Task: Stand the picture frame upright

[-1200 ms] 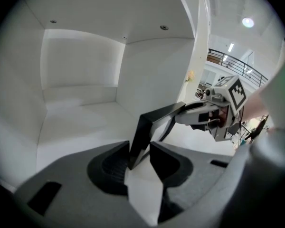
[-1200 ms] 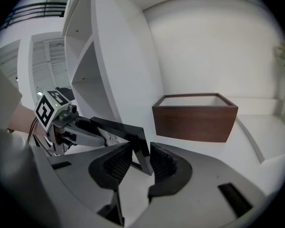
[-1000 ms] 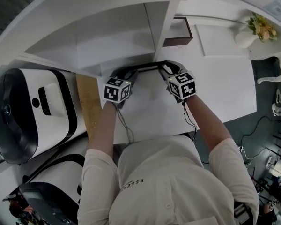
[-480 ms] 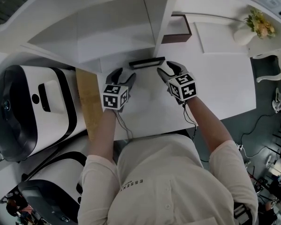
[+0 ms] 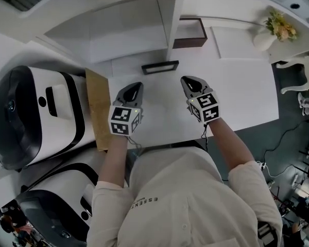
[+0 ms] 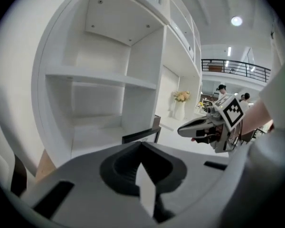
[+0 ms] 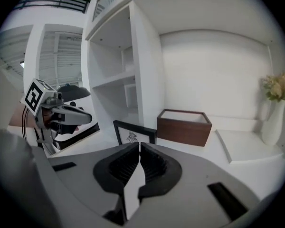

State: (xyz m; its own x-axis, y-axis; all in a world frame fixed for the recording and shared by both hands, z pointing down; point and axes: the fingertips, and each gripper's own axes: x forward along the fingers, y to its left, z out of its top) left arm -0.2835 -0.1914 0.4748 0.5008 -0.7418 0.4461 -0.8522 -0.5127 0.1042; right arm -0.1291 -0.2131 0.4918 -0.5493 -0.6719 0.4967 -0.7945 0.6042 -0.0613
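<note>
Your picture frame (image 5: pixel 160 67) has a dark, matt moulding round a pale print that looks like paper. The desk top (image 5: pixel 237 94) it stands on is smooth and white with a dull sheen, and the shelf unit (image 5: pixel 129 30) behind has the same plain white finish. The open box (image 5: pixel 190 33) is dark brown wood, matt. The board (image 5: pixel 98 109) at your left is tan and unpainted, wood or chipboard. The machine housings (image 5: pixel 36 115) are glossy white and black plastic. Your shirt (image 5: pixel 180 199) is soft pale cloth.
</note>
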